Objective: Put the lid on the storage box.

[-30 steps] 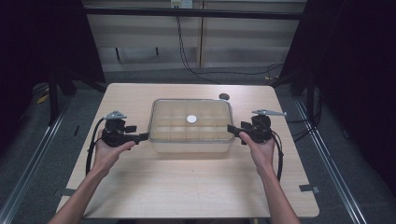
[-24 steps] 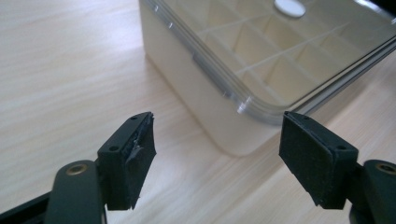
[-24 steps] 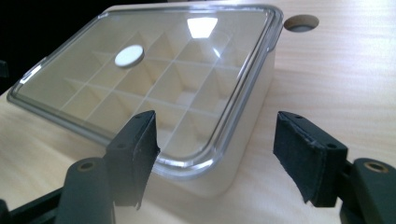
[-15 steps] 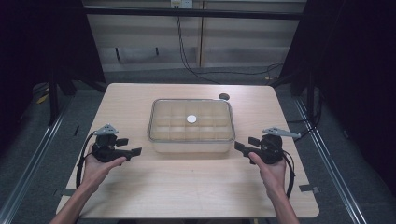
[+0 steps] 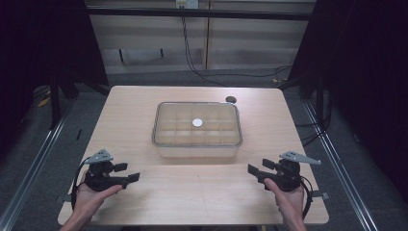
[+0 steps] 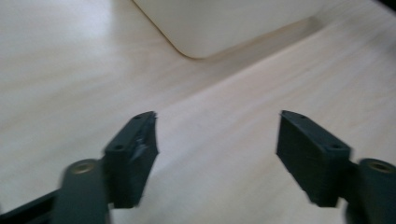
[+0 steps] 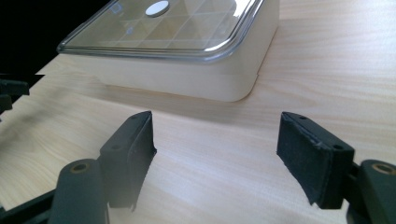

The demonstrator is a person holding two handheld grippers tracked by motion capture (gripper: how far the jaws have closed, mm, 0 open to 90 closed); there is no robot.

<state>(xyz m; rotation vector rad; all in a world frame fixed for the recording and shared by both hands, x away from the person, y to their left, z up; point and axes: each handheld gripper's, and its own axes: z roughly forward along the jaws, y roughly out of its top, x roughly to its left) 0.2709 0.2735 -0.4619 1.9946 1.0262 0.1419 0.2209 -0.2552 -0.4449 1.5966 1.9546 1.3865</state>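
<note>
Left claw (image 5: 131,177): I read its jaws spread wide with nothing between them in the left gripper view; held low over the table's (image 5: 192,192) near left corner, well apart from the box.
Right claw (image 5: 251,169): jaws likewise wide apart and empty; held over the near right part of the table, pointing inward toward the box.
Hands: my left hand (image 5: 91,195) and right hand (image 5: 288,199) come in from the bottom edge, each cupping its claw from below.
Box (image 5: 197,144): pale, rectangular, rounded corners, sitting at mid-table between the two claws and farther back.
Lid (image 5: 216,126): clear, seated on the box; grid of compartments shows through.
White disc (image 5: 197,122): at the lid's centre.
Dark round spot (image 5: 231,99): on the table just behind the box's far right corner; I cannot tell what it is.
</note>
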